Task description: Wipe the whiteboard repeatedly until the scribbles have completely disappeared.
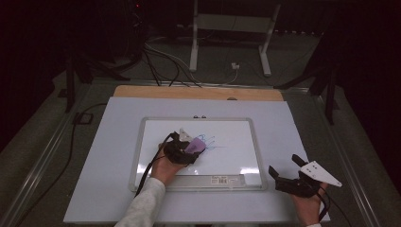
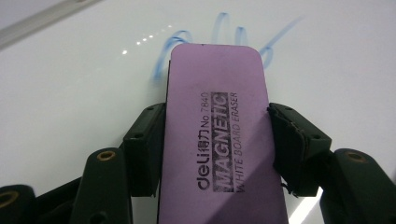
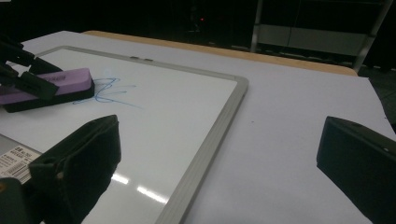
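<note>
My left gripper [image 2: 215, 140] clamps the eraser [image 2: 217, 135] by its long sides, flat on the whiteboard [image 2: 70, 107]. Just beyond its tip lies the blue scribble [image 2: 224, 35]; I'd push forward with even pressure. My right gripper [image 3: 219, 163] idles, jaws wide.

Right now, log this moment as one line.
left gripper: shut on eraser | eraser: on blue scribble | right gripper: open, empty

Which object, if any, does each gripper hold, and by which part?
The left gripper clamps the purple rectangular whiteboard eraser across its two long sides. The right gripper is open, holding nothing.
</note>
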### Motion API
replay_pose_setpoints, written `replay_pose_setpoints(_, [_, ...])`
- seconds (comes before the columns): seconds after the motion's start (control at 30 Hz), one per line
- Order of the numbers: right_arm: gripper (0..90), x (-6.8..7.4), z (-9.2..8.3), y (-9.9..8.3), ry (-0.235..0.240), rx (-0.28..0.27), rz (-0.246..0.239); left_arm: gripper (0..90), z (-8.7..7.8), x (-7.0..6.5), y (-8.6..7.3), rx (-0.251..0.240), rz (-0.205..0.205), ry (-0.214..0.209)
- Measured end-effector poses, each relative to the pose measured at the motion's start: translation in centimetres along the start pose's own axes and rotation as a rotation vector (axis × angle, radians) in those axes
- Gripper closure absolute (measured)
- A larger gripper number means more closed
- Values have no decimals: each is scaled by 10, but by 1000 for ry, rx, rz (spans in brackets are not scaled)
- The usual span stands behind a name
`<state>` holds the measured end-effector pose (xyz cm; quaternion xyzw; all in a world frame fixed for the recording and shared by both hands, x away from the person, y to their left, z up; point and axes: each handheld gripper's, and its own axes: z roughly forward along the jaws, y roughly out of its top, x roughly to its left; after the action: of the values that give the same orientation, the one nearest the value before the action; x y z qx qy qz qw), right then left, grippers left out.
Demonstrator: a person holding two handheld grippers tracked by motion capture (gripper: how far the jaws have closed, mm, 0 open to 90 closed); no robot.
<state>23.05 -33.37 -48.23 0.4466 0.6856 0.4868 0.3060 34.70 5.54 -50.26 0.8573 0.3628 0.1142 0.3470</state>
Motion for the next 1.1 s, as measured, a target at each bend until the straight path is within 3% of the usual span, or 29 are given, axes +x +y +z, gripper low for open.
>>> replay_pose_setpoints(0.1, [1, 0, 0, 0, 0, 1, 0, 417, 0, -6, 1, 2, 34, 14])
replay_pose_setpoints(0.2, [1, 0, 0, 0, -2, -1, 0, 417, 0, -4, 1, 7, 23, 13])
replay_pose_setpoints(0.27, [1, -1, -1, 0, -3, -2, 3, 418, -1, 0, 2, 12, 16, 44])
replay_pose_setpoints(0.53, [1, -2, -1, 0, -5, -2, 4, 418, -9, 37, -2, 26, -100, 188])
replay_pose_setpoints(0.6, [1, -1, -1, 0, -4, -1, 4, 418, -10, 45, -3, 24, -129, 208])
replay_pose_setpoints(0.67, [1, -1, -1, 0, -5, 1, 3, 418, -10, 48, -4, 18, -146, 208])
replay_pose_setpoints(0.8, [1, -1, 0, 0, -4, 0, 1, 418, -8, 43, -3, 16, -131, 203])
replay_pose_setpoints(1.1, [1, 0, 0, 0, -3, 0, 0, 418, 0, 7, 3, 13, -33, 118])
